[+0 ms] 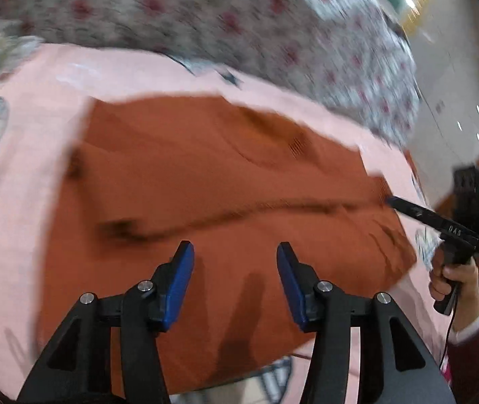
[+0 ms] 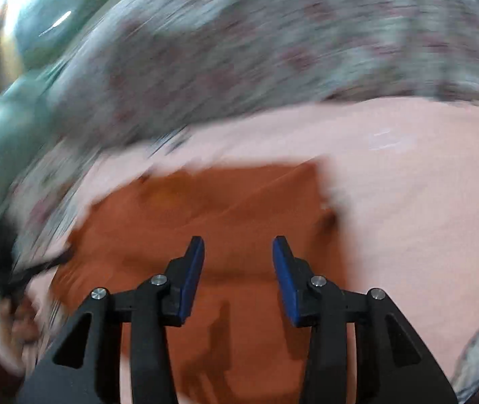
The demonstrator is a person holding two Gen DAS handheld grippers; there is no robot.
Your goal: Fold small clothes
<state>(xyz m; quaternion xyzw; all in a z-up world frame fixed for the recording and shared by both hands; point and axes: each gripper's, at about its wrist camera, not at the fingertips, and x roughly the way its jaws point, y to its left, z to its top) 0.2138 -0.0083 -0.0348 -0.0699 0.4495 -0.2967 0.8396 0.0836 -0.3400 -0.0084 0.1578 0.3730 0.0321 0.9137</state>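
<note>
Heavy motion blur, fisheye-bent edges, dark corners, glaring lamps, soft shadows

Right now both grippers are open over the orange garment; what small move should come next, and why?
Probably lower both onto the near hem and pinch it. The left gripper and right gripper are open with nothing between them, and the orange garment lies fairly flat on the pink sheet, ready for a fold.

garment: rust-orange cloth [image 1: 205, 181] | state: lying flat, one layer folded over itself, a long crease running across it | surface: a few soft wrinkles, a ribbed edge at one side | place: on the pink sheet, near the flowered bedding
</note>
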